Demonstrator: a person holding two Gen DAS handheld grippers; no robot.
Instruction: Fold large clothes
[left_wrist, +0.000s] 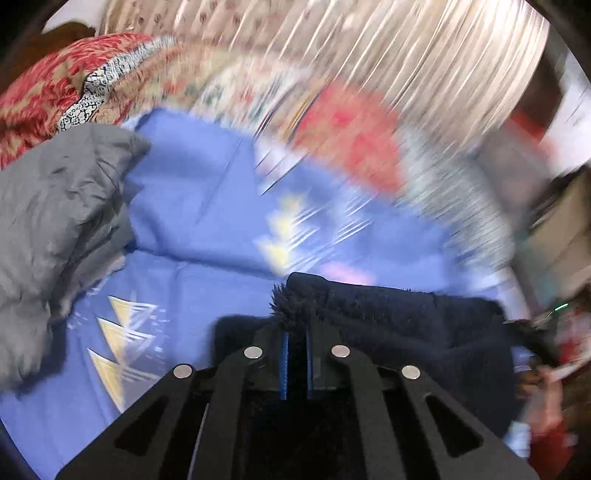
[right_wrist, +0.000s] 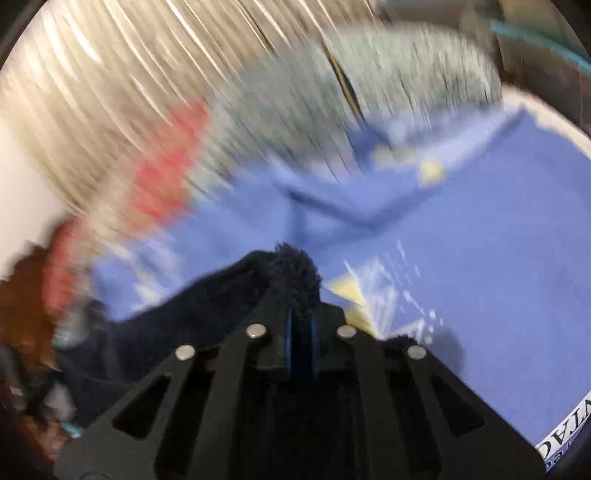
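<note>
— Fleece is sitting right in both grips, yes? Which way is it running?

— Yes. Nearest the left camera, the left gripper (left_wrist: 295, 332) is pinching a fuzzy edge of the dark navy garment (left_wrist: 399, 317), fingers drawn close together on it. The cloth is stretching away to that gripper's right and hanging slack there.

— And the other side?

— The right gripper (right_wrist: 301, 317) is clamping a tuft of the same garment (right_wrist: 207, 295), fingers nearly together, and here the cloth is trailing off to its left. So the long axis is lying across, between the two grippers, each holding one end of an edge.

— Which is nearer the work?

— Neither, I'd judge; they are sharing it evenly. Both are pointing forward and slightly down over the bed.

— What is lying beyond?

— The blue bedsheet (right_wrist: 480, 240) with yellow triangles is spreading under and past the garment. In the left view a grey garment (left_wrist: 62, 206) is bunching at the left, well apart from the fingers, and a red patterned blanket (left_wrist: 55, 85) is heaped behind it. Farther still everything is smearing into blur, so I cannot tell what is there.

— So the fold?

— Probably carrying this held edge forward over the sheet, keeping both ends level.
</note>
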